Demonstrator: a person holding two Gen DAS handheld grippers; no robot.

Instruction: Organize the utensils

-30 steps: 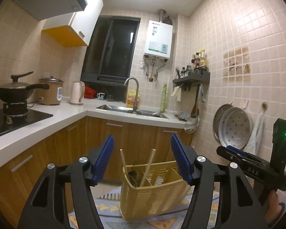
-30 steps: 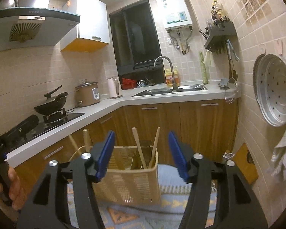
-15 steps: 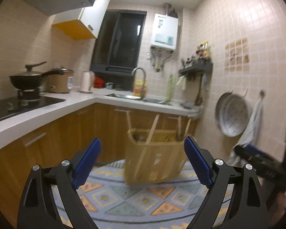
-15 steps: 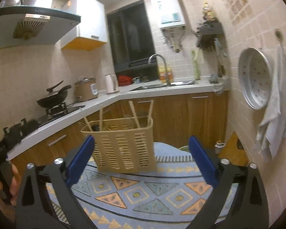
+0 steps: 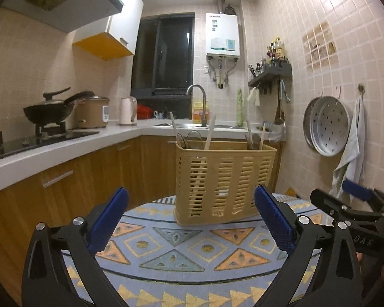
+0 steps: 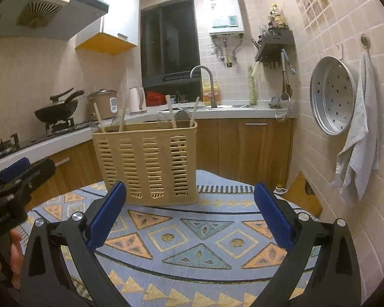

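A beige slotted utensil basket [image 5: 222, 181] stands upright on a round table with a blue patterned cloth [image 5: 181, 250]. It holds wooden chopsticks [image 5: 210, 135] and metal utensils [image 5: 192, 138]. It also shows in the right wrist view [image 6: 148, 163], with chopsticks [image 6: 170, 112] sticking up. My left gripper [image 5: 190, 220] is open and empty, a short way in front of the basket. My right gripper [image 6: 189, 215] is open and empty, in front of the basket and a little to its right. The right gripper also shows at the right edge of the left wrist view [image 5: 355, 204].
The table cloth [image 6: 192, 243] fills the foreground. Behind are wooden cabinets [image 5: 64, 184], a white counter with a wok [image 5: 48, 112], rice cooker [image 5: 93, 112], kettle [image 5: 128, 110] and sink tap [image 5: 199, 102]. A steamer tray [image 6: 332, 97] and towel [image 6: 358, 140] hang on the right wall.
Both grippers have opened wide and pulled back from the basket. The basket, which was close between the fingers, now stands on the table farther ahead.
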